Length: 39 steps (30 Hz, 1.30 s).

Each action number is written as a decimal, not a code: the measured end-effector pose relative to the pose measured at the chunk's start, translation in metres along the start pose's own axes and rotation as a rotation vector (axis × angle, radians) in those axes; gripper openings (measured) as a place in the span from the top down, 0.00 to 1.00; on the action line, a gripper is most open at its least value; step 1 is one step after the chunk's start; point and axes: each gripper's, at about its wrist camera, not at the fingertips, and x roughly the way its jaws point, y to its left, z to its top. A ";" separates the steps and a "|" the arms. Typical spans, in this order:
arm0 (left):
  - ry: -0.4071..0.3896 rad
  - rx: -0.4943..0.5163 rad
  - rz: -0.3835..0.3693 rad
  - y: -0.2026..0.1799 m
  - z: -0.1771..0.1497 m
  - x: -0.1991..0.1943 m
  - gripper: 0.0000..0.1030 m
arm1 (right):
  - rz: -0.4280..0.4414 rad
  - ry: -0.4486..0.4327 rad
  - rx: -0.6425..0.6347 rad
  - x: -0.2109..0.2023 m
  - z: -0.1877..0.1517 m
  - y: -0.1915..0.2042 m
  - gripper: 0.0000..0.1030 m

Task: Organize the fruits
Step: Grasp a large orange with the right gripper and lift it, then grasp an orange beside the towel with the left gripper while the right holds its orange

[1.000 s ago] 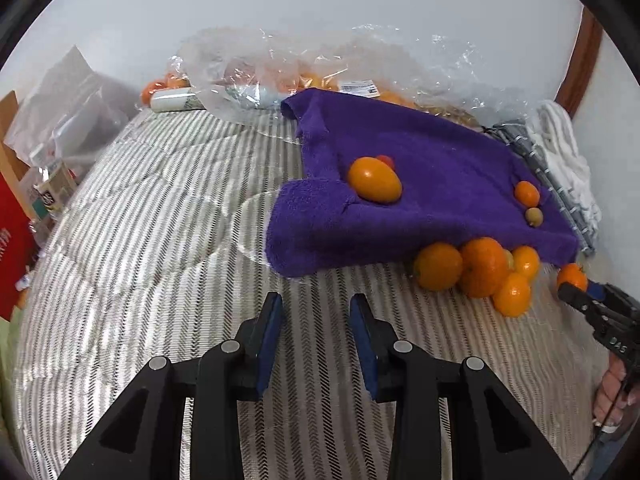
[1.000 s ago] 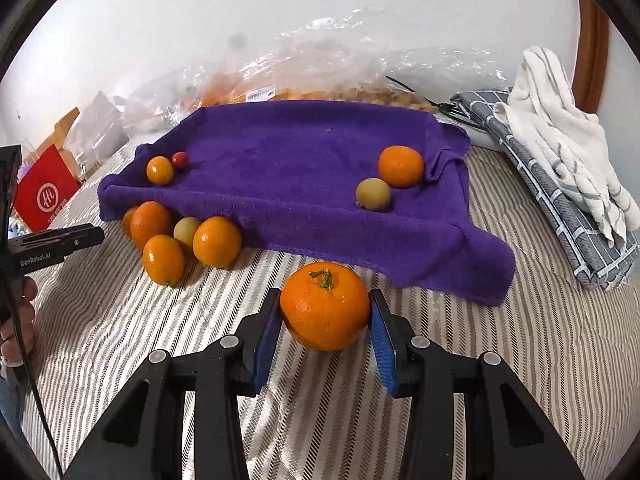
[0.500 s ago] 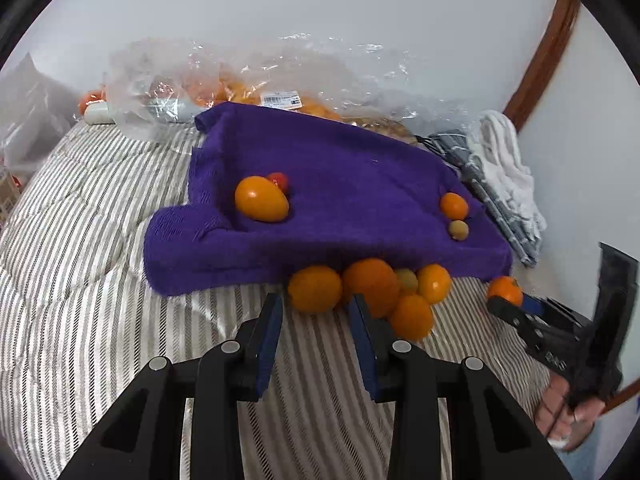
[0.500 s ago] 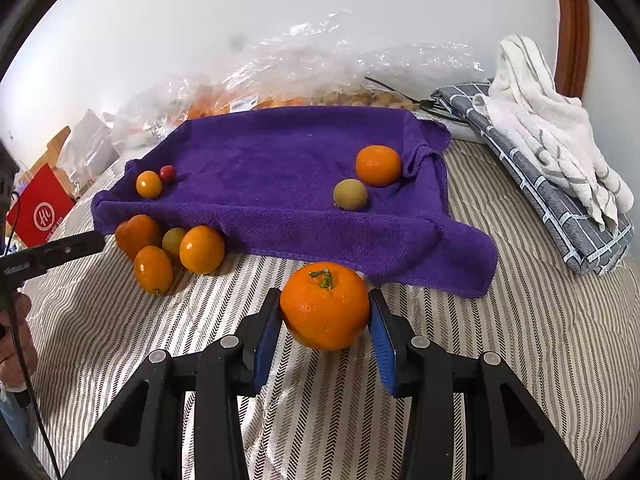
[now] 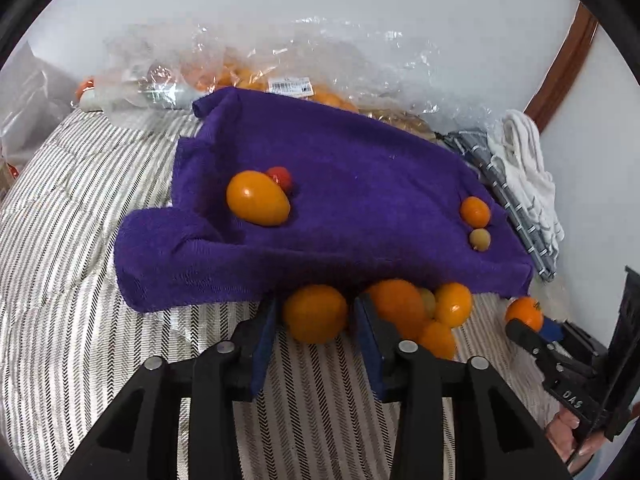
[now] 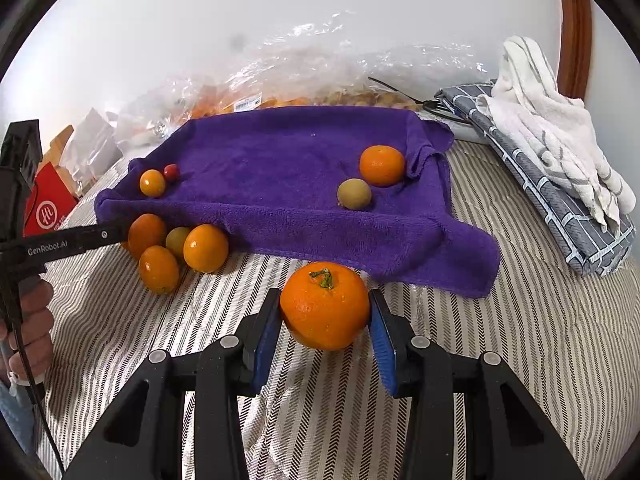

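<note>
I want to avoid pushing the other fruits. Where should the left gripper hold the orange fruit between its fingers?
Probably across the widest middle of the orange fruit, from the front. The left gripper already straddles it; the purple towel lies behind, neighbours on its right.

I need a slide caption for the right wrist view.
Right gripper holds a stemmed orange before the purple towel.

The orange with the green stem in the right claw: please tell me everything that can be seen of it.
The round orange fruit with a green stem has bright, finely dimpled, slightly shiny peel, and its short curled stem points up. It sits between the two blue pads of the right claw, which is shut on it from both sides. It is above the striped bedcover, just in front of the purple towel. In the left view it appears small at the right.
</note>
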 end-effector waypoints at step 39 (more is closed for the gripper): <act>-0.073 -0.004 0.049 0.011 -0.010 -0.018 0.71 | 0.007 -0.019 0.014 -0.003 -0.002 -0.004 0.59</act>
